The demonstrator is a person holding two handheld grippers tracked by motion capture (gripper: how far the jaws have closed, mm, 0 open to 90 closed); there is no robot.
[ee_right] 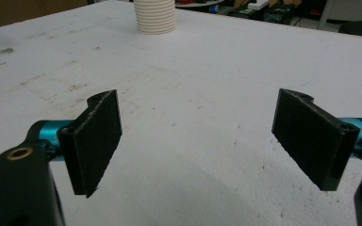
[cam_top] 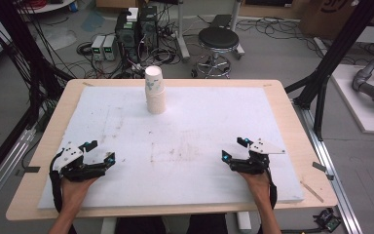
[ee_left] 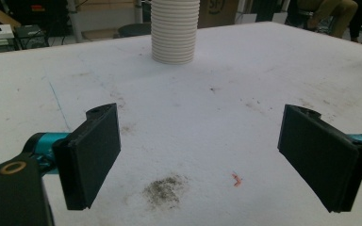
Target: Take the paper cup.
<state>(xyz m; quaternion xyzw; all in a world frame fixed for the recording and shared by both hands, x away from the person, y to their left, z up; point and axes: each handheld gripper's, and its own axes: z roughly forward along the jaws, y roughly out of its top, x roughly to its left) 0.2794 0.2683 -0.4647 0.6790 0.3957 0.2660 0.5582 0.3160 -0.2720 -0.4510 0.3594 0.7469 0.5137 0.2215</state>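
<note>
Where overhead shows cup stack (cam_top: 155,90), stool (cam_top: 218,40)

matt ribbed paper cups (cam_top: 155,90) on a scuffed white foam board (cam_top: 199,126).

A pale wooden desk (cam_top: 292,122) is standing in the middle of the room, and a white foam board (cam_top: 199,126) is lying flat on it, covering nearly the whole top and leaving a wooden margin showing all around. The board is showing grey smudges and scuffs, with a small red fleck (ee_left: 236,179) near the front. A stack of white paper cups (cam_top: 155,90) is standing upright on the board near its far edge, roughly centred.
</note>
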